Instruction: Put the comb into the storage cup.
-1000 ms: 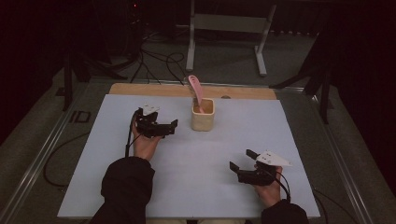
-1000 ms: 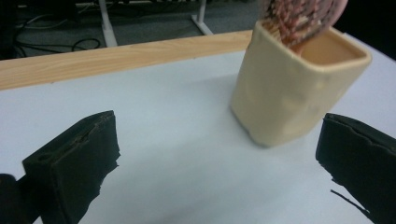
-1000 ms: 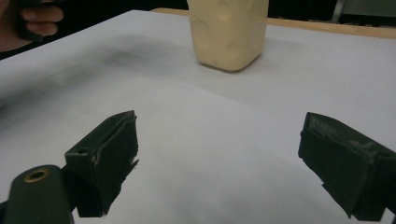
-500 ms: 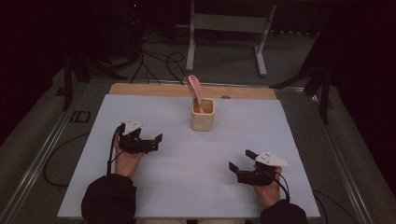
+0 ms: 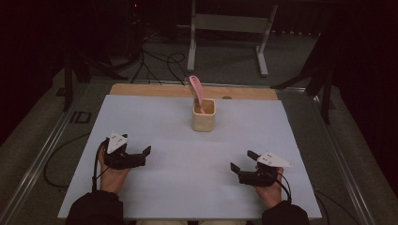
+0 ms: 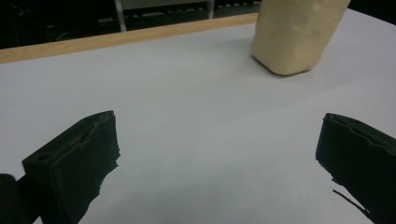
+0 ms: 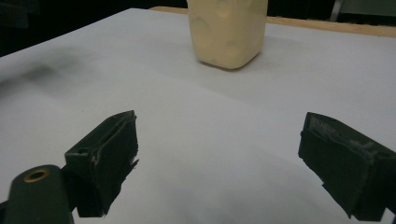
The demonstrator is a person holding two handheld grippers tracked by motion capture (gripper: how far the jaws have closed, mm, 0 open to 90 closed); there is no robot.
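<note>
White tabletop (image 5: 155,117), dark room. Cream cup (image 5: 203,115) far centre, pink spatula (image 5: 196,92) leaning inside. Left gripper (image 5: 146,156), right gripper (image 5: 238,161): jaws spread, empty, near edge, well apart from cup, likely parked.

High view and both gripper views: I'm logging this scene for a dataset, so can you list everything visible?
Cup: one, cream, far middle of the sheet.
Spoon-like utensil: one, pink, standing tilted in the cup.
Sheet: one, white, covering the table.
Wooden strip: one, tan, along the sheet's far edge.
Metal stand: one, pale grey, on the floor behind the table.
Cables: several, black, on the floor behind.
Left gripper: one, black, open, near left.
Right gripper: one, black, open, near right.
</note>
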